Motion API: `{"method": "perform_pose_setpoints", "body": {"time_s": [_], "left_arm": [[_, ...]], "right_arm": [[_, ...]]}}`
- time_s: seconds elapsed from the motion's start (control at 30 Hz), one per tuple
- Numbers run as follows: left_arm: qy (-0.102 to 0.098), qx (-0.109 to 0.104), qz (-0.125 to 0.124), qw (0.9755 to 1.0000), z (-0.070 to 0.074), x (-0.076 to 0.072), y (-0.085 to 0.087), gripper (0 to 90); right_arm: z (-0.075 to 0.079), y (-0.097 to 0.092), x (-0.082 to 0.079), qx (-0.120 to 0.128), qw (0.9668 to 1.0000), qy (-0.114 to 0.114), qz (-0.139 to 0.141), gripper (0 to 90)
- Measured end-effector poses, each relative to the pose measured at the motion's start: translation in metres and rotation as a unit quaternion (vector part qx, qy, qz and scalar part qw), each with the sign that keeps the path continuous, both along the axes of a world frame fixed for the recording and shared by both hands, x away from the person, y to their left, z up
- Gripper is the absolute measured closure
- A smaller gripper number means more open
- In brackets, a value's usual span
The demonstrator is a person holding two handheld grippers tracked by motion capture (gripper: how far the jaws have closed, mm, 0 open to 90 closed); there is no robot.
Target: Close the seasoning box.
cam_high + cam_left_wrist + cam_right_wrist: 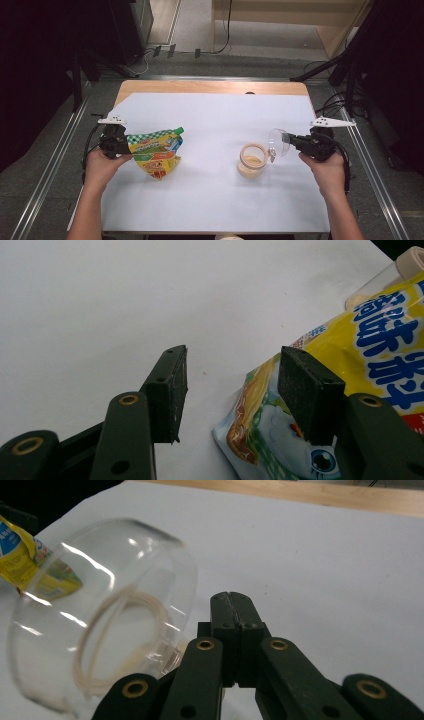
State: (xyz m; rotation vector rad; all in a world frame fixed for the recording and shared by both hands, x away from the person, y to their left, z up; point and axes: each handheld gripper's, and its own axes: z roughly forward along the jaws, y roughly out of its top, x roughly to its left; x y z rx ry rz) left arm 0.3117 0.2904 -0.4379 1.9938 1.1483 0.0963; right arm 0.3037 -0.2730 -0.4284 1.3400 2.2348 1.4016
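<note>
So the tabletop [215, 200] is covered with a white sheet, wood strip showing along the far edge. Near the left edge, the left gripper [120, 145] sits right against a yellow and green snack pouch [156, 151] with a green cap, which lies flat on the sheet. Can't tell from up here if the fingers actually pinch it. Toward the right edge there's a round jar [252, 161] with something creamy inside, lid flipped open. The right gripper [295, 141] is up against that clear lid [278, 142], which stands tilted just beside the jar's rim.
</note>
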Motion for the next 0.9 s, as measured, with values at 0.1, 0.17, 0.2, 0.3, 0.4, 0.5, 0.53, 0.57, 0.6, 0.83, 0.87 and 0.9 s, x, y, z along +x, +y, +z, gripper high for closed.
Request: {"method": "perform_pose_setpoints", "body": {"time_s": [0.1,0.17,0.2,0.3,0.4,0.5,0.53,0.57,0.6,0.83,0.87,0.9], "left_arm": [[0.001,-0.002,0.000,1.0000,0.000,0.000,0.000,46.2],[0.002,-0.002,-0.001,1.0000,-0.001,0.000,0.000,46.2],[0.002,0.001,-0.002,1.0000,-0.001,0.000,0.000,46.2],[0.002,0.001,-0.001,1.0000,-0.001,0.000,-0.001,46.1],[0.002,0.001,-0.002,1.0000,-0.001,0.000,0.000,46.1],[0.002,0.001,-0.001,1.0000,-0.001,0.000,0.000,46.1],[0.002,0.000,-0.001,1.0000,-0.001,0.000,0.000,46.1],[0.001,0.001,0.000,1.0000,0.000,0.000,0.000,46.1],[0.000,0.001,0.000,1.0000,0.000,0.000,0.000,46.1],[0.004,0.001,-0.001,1.0000,-0.001,0.000,0.000,46.0],[0.004,0.001,-0.001,1.0000,-0.001,0.000,0.001,46.0],[0.004,0.000,0.000,1.0000,-0.001,0.001,0.001,45.9]], "right_arm": [[-0.007,0.004,0.002,-0.001,1.0000,0.006,0.005,90.0],[-0.010,0.005,0.003,0.003,0.9999,0.012,0.007,90.0],[-0.011,0.005,0.004,0.006,0.9999,0.014,0.008,90.0],[-0.014,0.006,0.005,0.010,0.9997,0.019,0.009,90.0],[-0.015,0.009,0.004,0.009,0.9997,0.020,0.013,90.0],[-0.014,0.011,0.004,0.007,0.9996,0.019,0.017,90.0],[-0.014,0.012,0.003,0.008,0.9996,0.019,0.018,90.0],[-0.013,0.012,0.002,0.008,0.9996,0.018,0.019,90.0],[-0.013,0.013,0.002,0.007,0.9997,0.016,0.019,90.0],[-0.010,0.017,0.000,0.008,0.9996,0.013,0.024,90.0],[-0.010,0.017,0.000,0.009,0.9996,0.012,0.025,90.0],[-0.009,0.018,-0.001,0.010,0.9995,0.012,0.027,90.0]]}}
